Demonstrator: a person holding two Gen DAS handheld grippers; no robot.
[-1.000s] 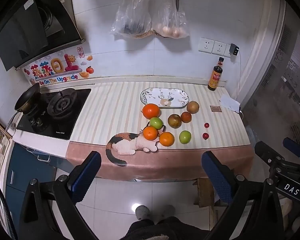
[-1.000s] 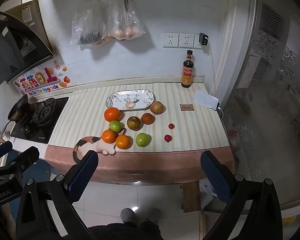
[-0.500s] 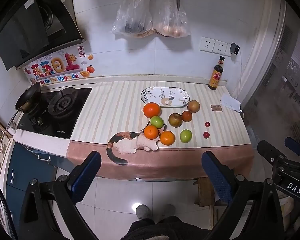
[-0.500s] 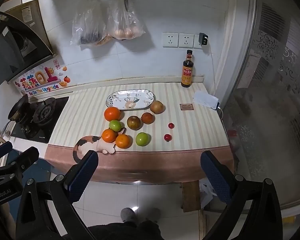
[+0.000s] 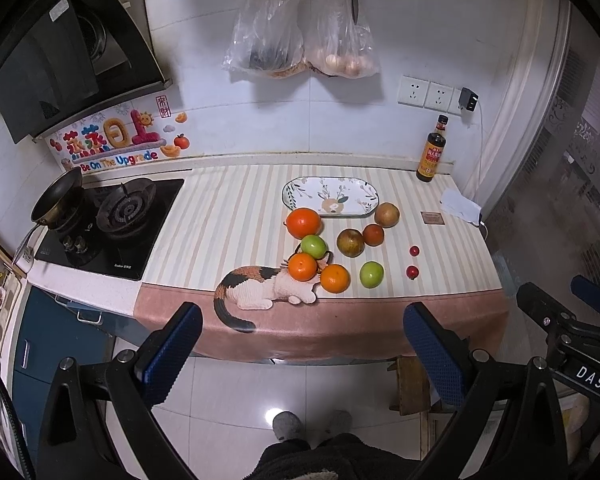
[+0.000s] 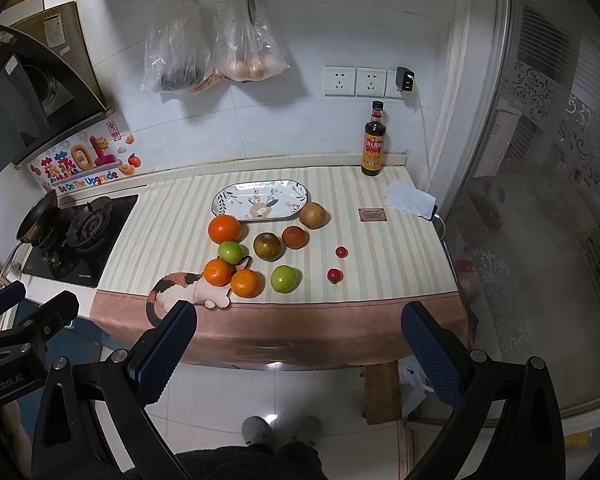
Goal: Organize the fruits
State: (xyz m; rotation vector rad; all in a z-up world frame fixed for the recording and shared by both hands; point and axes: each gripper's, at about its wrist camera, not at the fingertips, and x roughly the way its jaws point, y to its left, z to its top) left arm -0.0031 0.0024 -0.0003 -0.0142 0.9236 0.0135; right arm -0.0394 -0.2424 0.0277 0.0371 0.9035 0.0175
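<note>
Several fruits lie on the striped counter mat: a large orange (image 5: 303, 222), two smaller oranges (image 5: 334, 278), two green fruits (image 5: 371, 274), a brown fruit (image 5: 350, 242), a tan pear-like fruit (image 5: 387, 214) and two small red fruits (image 5: 412, 271). An empty oval patterned plate (image 5: 330, 201) sits behind them; it also shows in the right wrist view (image 6: 260, 202). My left gripper (image 5: 304, 352) and right gripper (image 6: 298, 350) are both open and empty, held well back from the counter above the floor.
A gas stove (image 5: 112, 224) with a small pan (image 5: 58, 200) is at the counter's left. A dark sauce bottle (image 6: 374, 142) stands at the back right, with a white cloth (image 6: 410, 198) and a small card (image 6: 373, 214) nearby. Plastic bags and scissors hang on the wall.
Both views have crept very slightly toward the counter. The fruits and the plate have not moved, and both grippers stay open.
</note>
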